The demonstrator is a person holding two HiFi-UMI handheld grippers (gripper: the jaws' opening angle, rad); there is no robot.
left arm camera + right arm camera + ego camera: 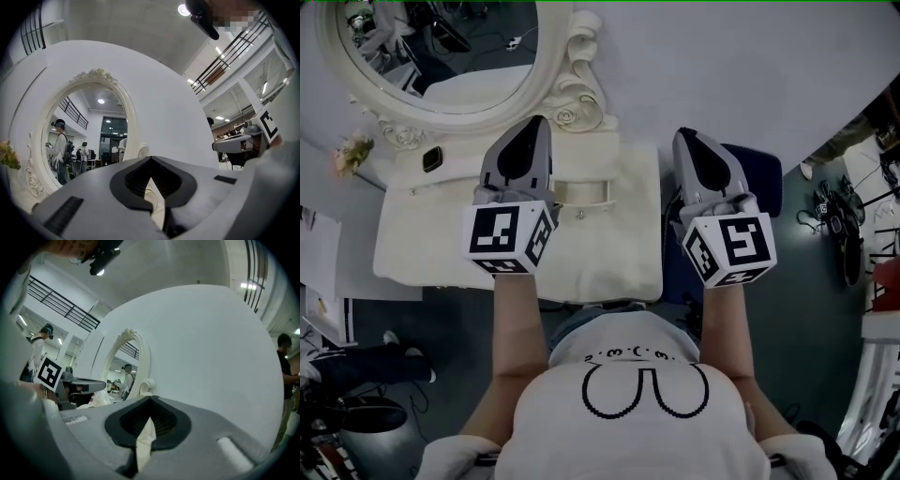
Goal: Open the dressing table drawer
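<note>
Cream dressing table (614, 267) beneath left gripper (538, 122) and right gripper (683, 135), both closed.

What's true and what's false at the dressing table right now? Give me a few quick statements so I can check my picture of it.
1. The left gripper is shut and empty. True.
2. The right gripper is clamped on a drawer knob. False: its jaws are together with nothing between them.
3. The mirror is square. False: it is oval, in a carved frame.
4. In the head view, the left gripper is over the dressing table. True.
5. The flowers are at the table's right end. False: they are at the left, beside the mirror's base.
</note>
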